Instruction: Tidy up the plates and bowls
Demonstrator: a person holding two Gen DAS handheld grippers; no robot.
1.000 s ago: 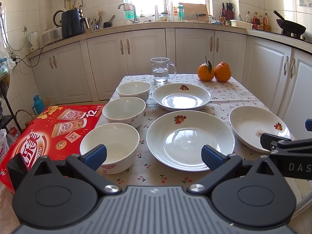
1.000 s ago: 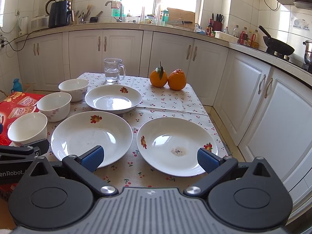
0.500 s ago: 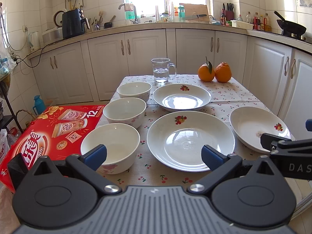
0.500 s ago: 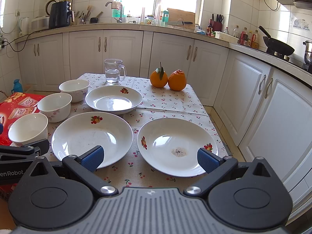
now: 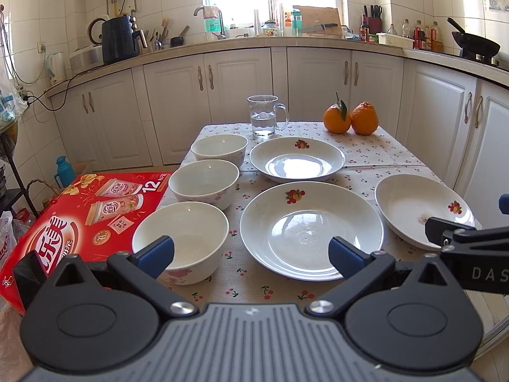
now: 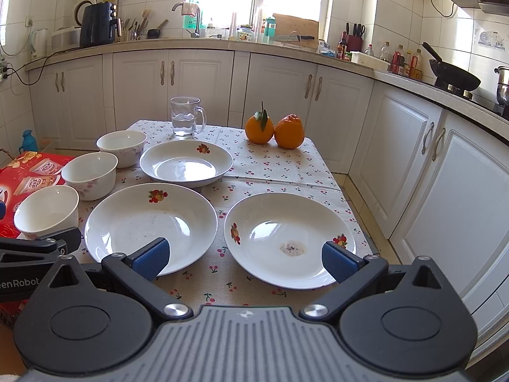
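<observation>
Left gripper (image 5: 251, 251) fingers spread wide and empty, nearest bowl (image 5: 181, 238) just past its left finger, large plate (image 5: 311, 229) ahead, right gripper (image 6: 244, 254) fingers likewise released, speckled plate (image 6: 289, 235) between them, all on the tabletop (image 6: 286, 162)

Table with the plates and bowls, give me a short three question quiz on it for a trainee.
1. True or false: the three bowls are stacked inside one another.
2. What stands beside the two oranges at the far end of the table: A) a glass mug, B) a kettle, C) a pan?
3. Which plate has a smudge of residue in it?

Key
1. False; they sit apart in a row.
2. A, the glass mug of water.
3. The plate on the right, in front of the right tongs.
</observation>
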